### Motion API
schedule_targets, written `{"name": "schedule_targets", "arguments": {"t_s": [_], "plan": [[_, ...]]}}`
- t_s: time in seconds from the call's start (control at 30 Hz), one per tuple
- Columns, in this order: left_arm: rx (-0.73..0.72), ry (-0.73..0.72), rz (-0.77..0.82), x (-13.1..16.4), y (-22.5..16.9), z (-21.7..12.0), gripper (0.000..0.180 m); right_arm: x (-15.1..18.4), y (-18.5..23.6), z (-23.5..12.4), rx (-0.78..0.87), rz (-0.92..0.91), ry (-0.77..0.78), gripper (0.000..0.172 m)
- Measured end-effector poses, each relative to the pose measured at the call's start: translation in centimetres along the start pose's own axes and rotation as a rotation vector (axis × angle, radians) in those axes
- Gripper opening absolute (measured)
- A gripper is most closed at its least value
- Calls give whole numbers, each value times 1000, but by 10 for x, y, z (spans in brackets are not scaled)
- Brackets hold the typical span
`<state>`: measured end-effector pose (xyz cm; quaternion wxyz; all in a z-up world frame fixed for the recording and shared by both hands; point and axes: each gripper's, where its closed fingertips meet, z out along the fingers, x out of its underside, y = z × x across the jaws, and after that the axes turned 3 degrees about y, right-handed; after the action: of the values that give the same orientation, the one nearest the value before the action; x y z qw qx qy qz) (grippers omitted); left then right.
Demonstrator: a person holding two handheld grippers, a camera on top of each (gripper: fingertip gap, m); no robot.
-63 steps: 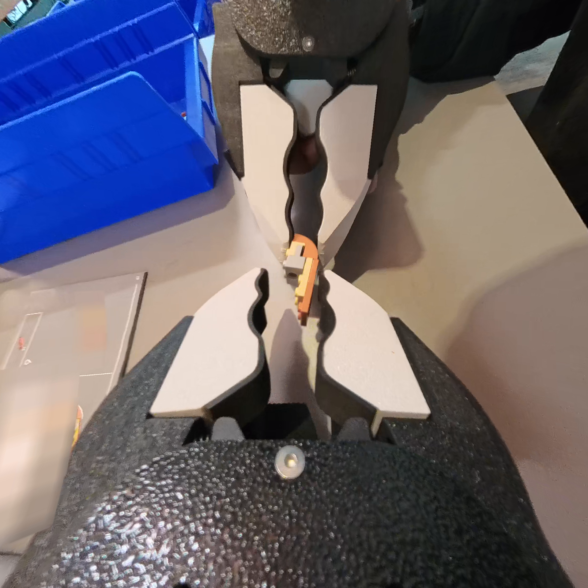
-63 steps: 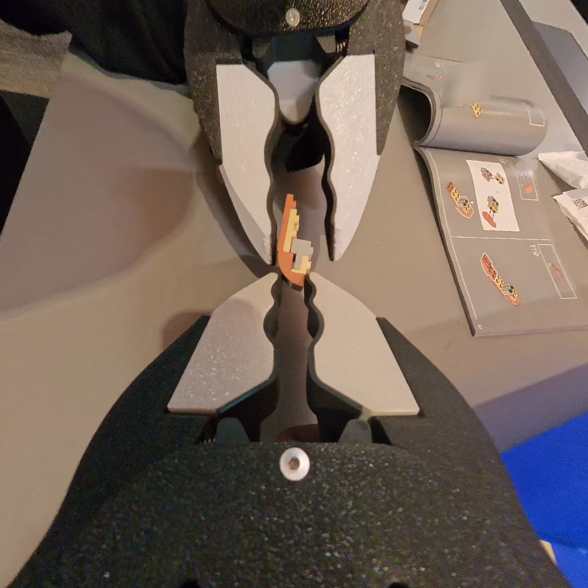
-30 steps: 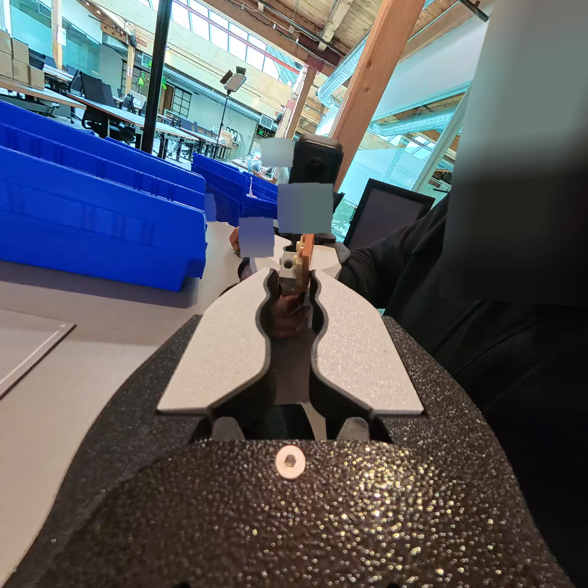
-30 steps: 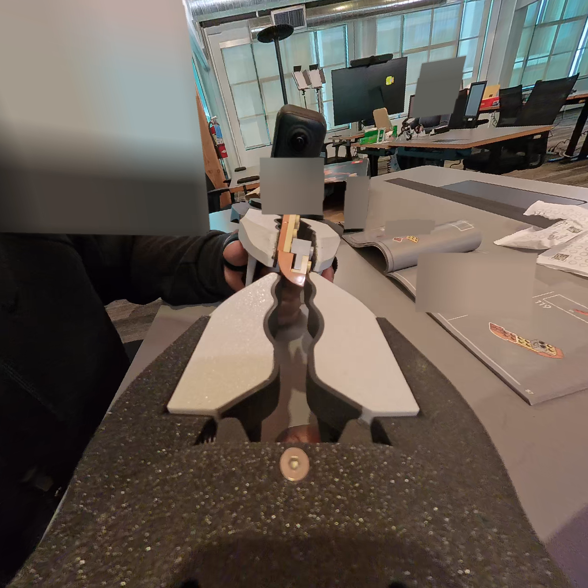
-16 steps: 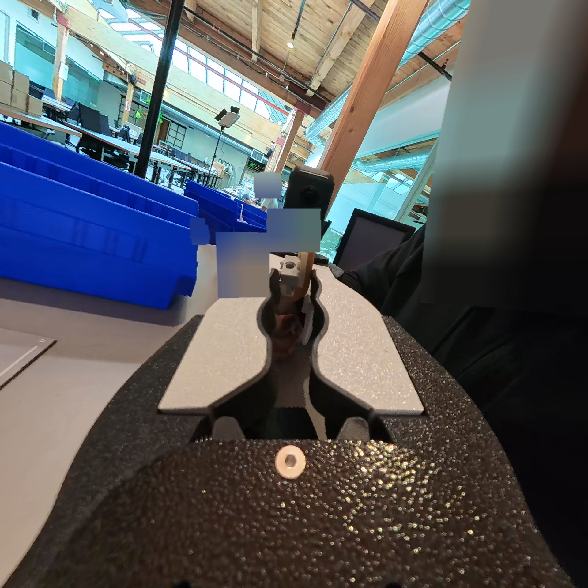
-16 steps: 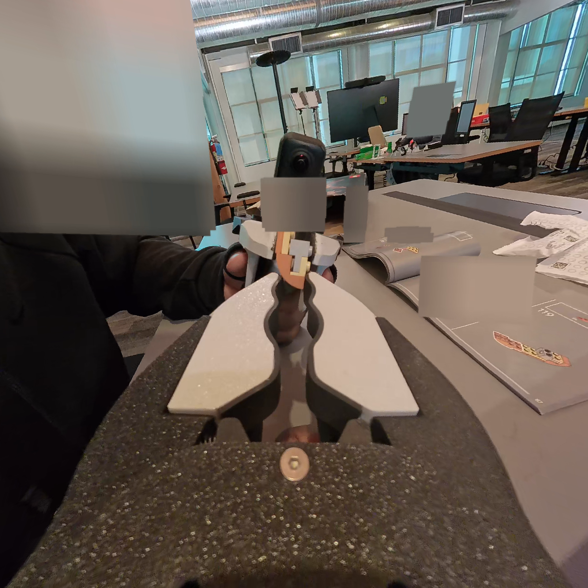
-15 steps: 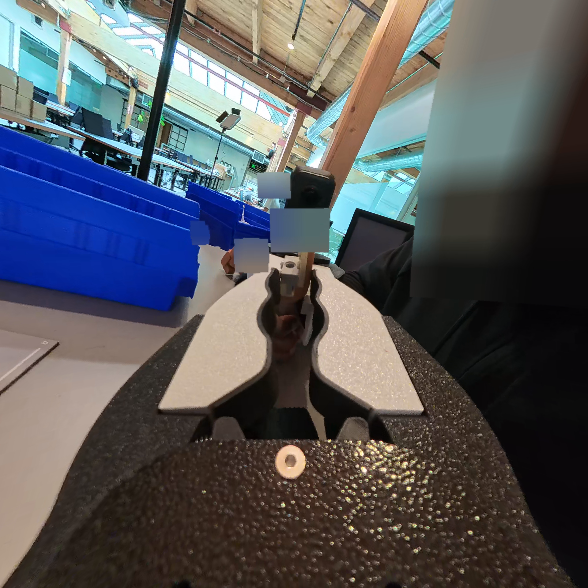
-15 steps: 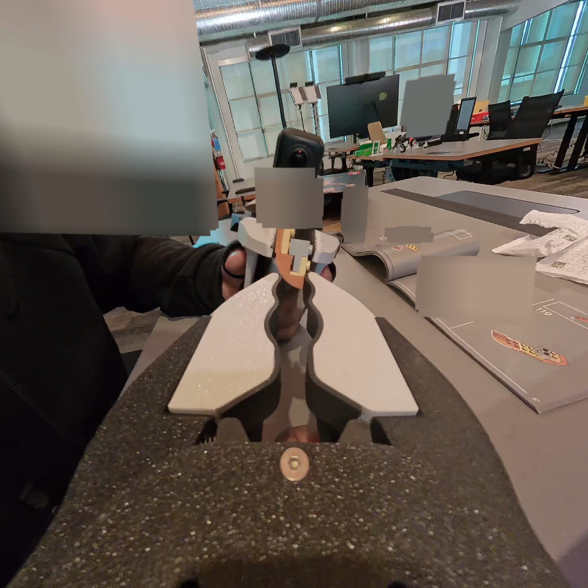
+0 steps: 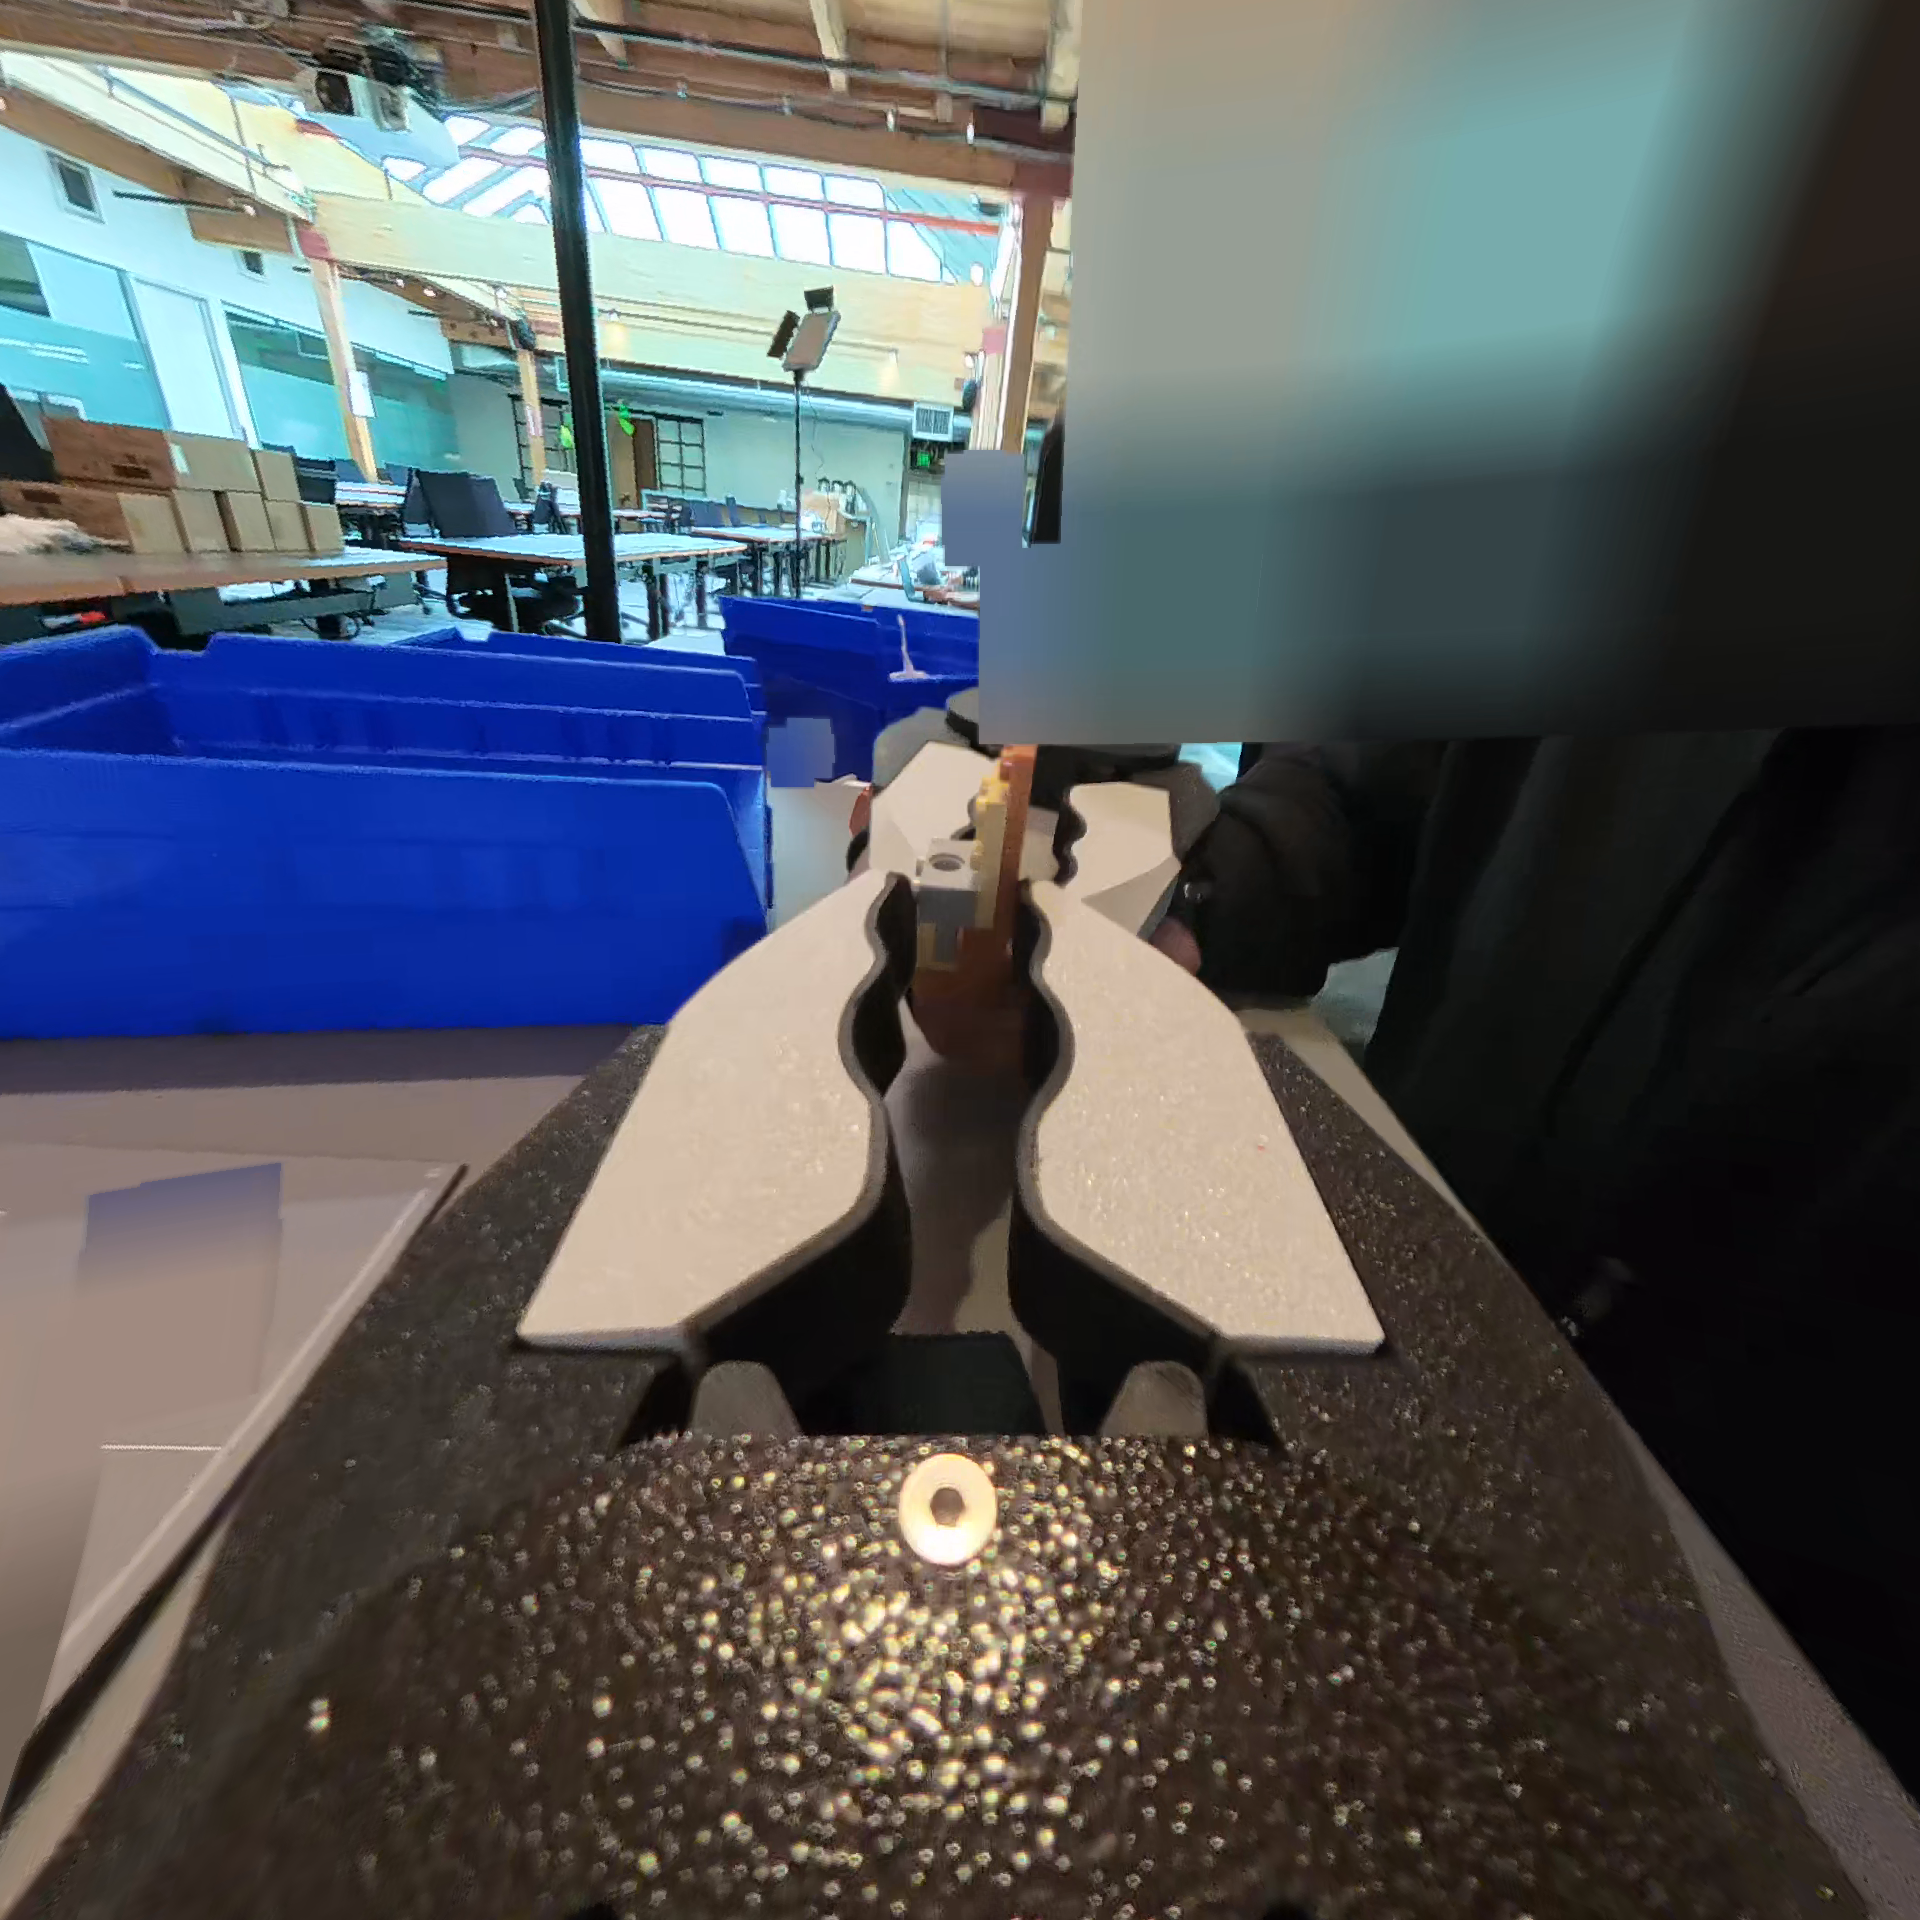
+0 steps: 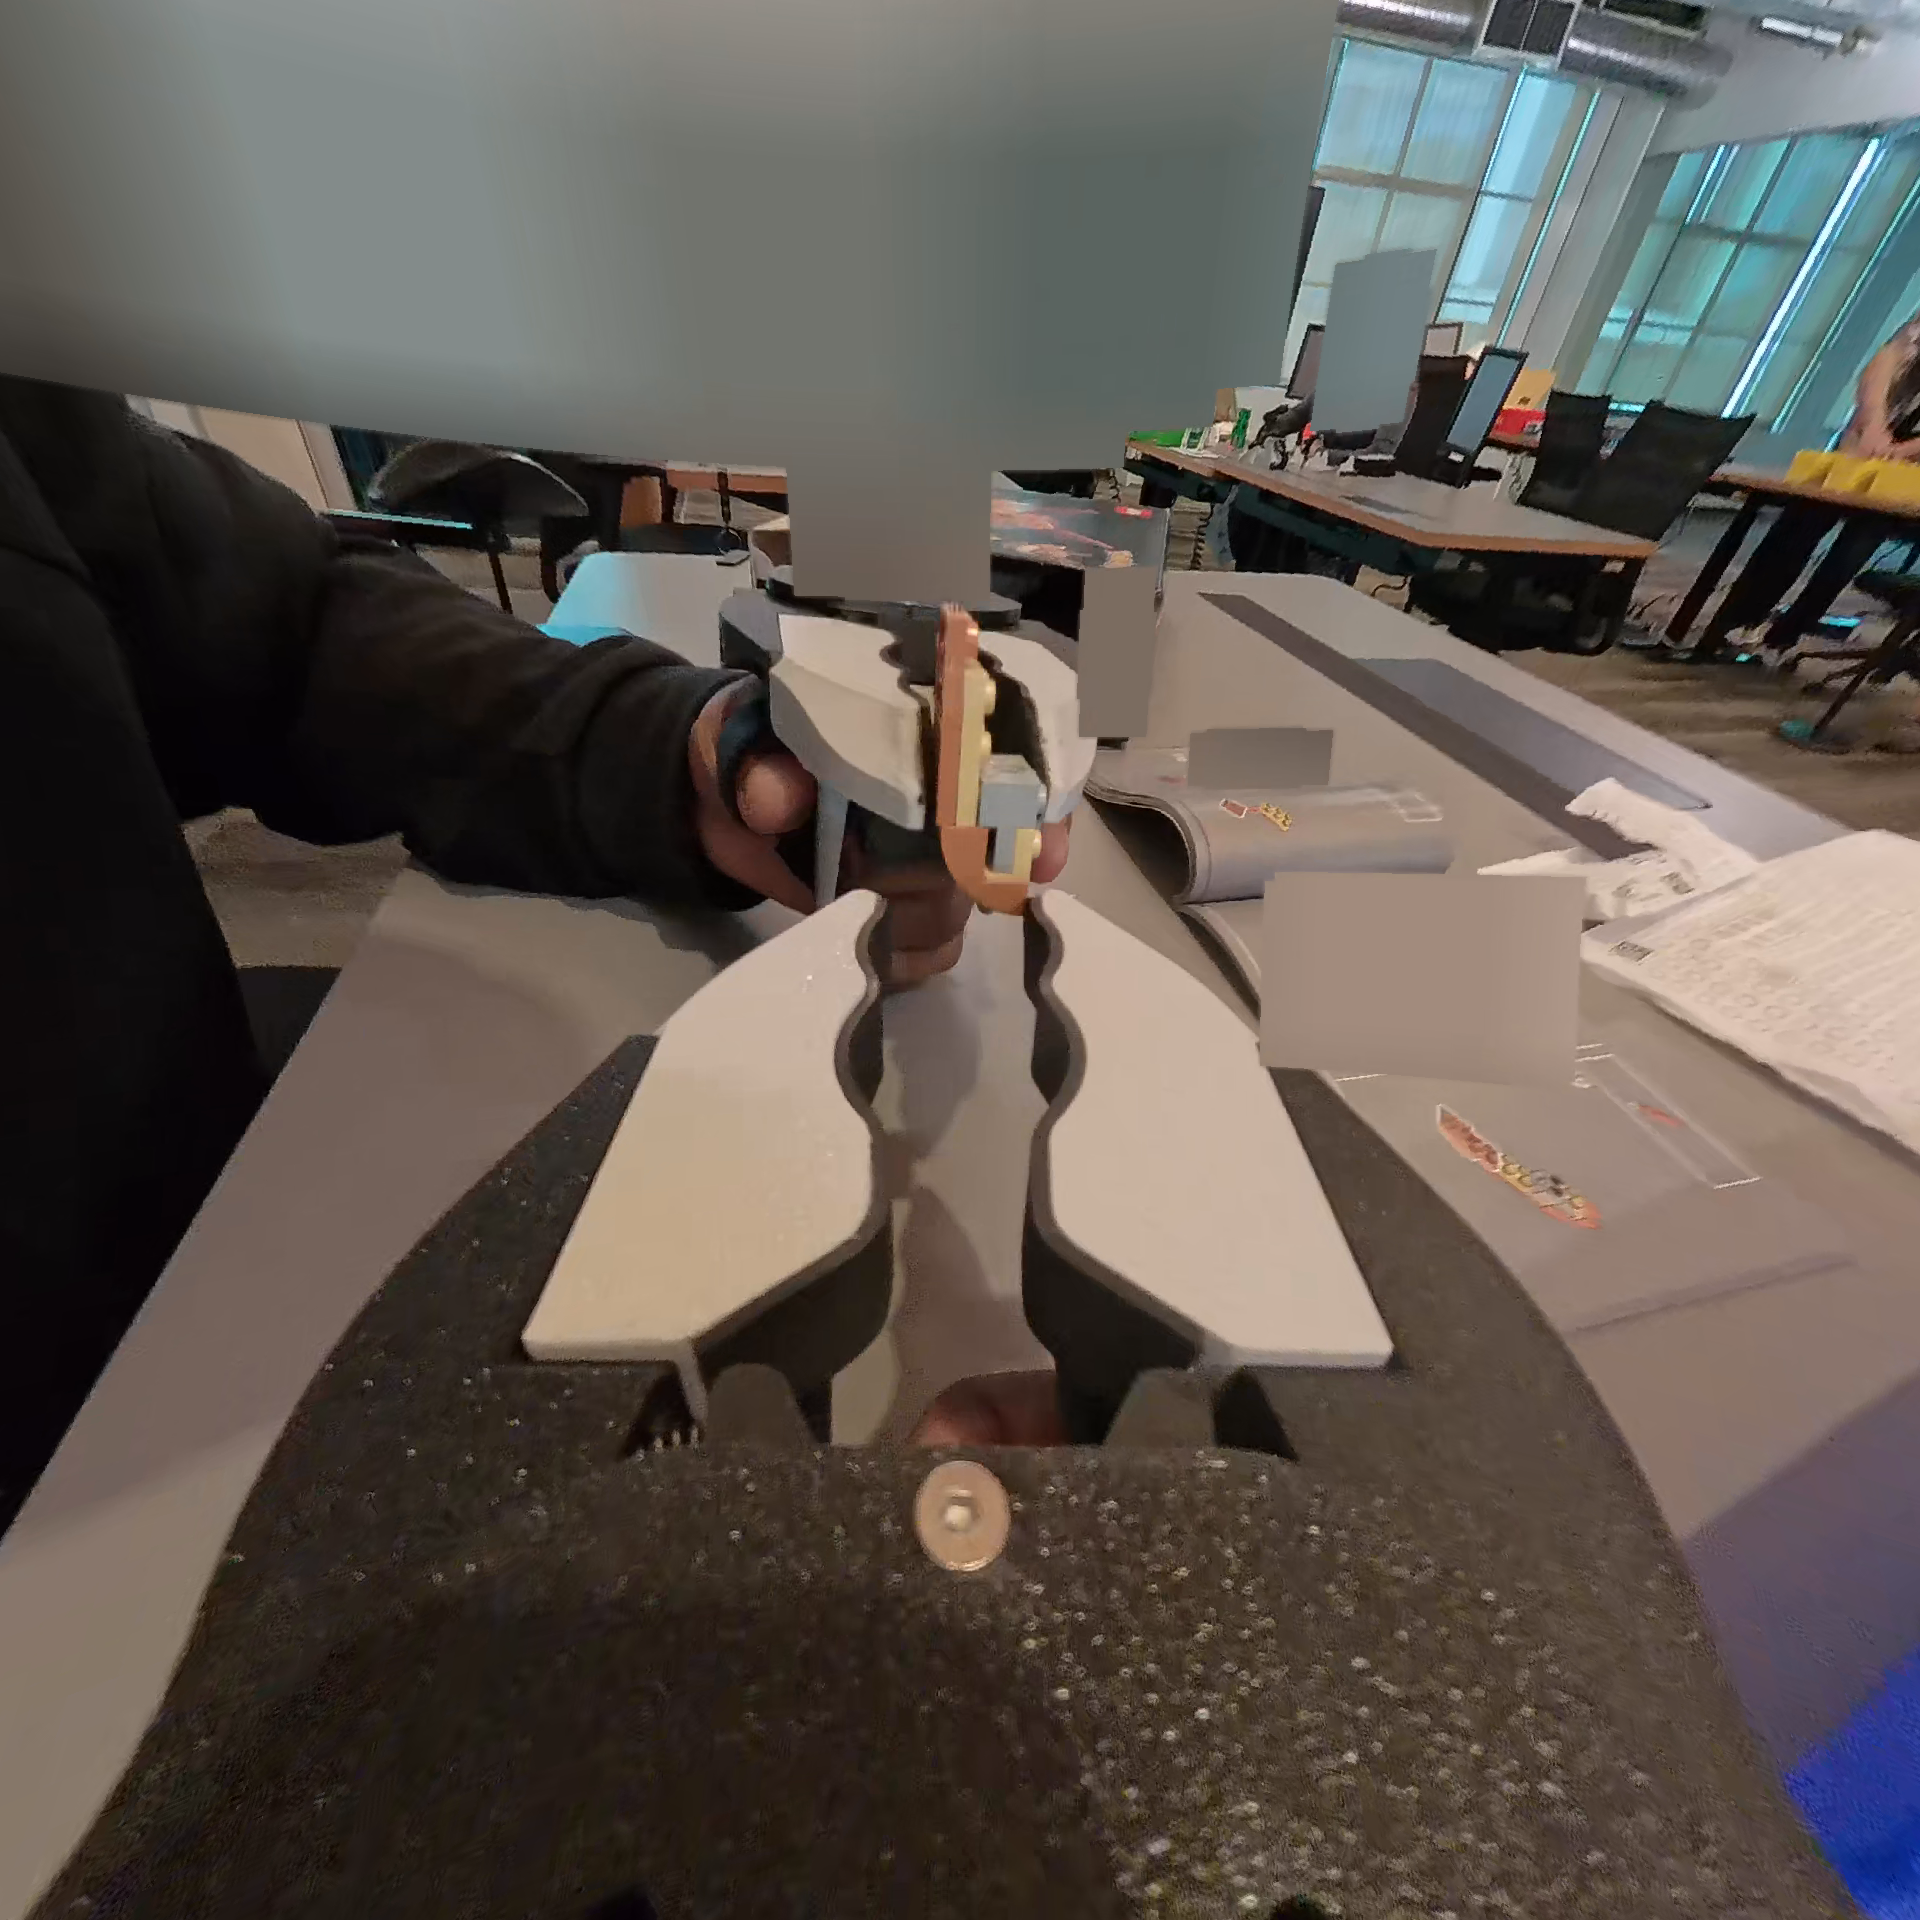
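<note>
My left fingers (image 9: 961, 894) clamp the orange brick build (image 9: 977, 914) | right fingers (image 10: 951, 904) parted, empty, tips just beside it.

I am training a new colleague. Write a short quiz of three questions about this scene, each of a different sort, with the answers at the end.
1. True or false: the left tongs are shut on the small brick model, and the right tongs stand open.
2. In the right wrist view, what lies on the table to the right of the right tongs? A) an open instruction booklet B) a laptop C) a cup
3. Fill in: the bins to the left of the left tongs are ___ in colour.

Key: 1 true; 2 A; 3 blue.
</note>
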<state>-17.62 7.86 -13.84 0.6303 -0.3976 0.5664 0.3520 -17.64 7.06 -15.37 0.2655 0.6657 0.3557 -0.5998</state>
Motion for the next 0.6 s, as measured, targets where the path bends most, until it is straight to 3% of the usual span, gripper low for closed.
{"name": "schedule_targets", "arguments": {"t_s": [0.27,0.6], "plan": [[8,57,131,5,-5,-1,18,-7,3,-7,31,-137,5,23],[47,104,191,15,-14,4,18,-8,10,-9,5,-166,14,18]]}}
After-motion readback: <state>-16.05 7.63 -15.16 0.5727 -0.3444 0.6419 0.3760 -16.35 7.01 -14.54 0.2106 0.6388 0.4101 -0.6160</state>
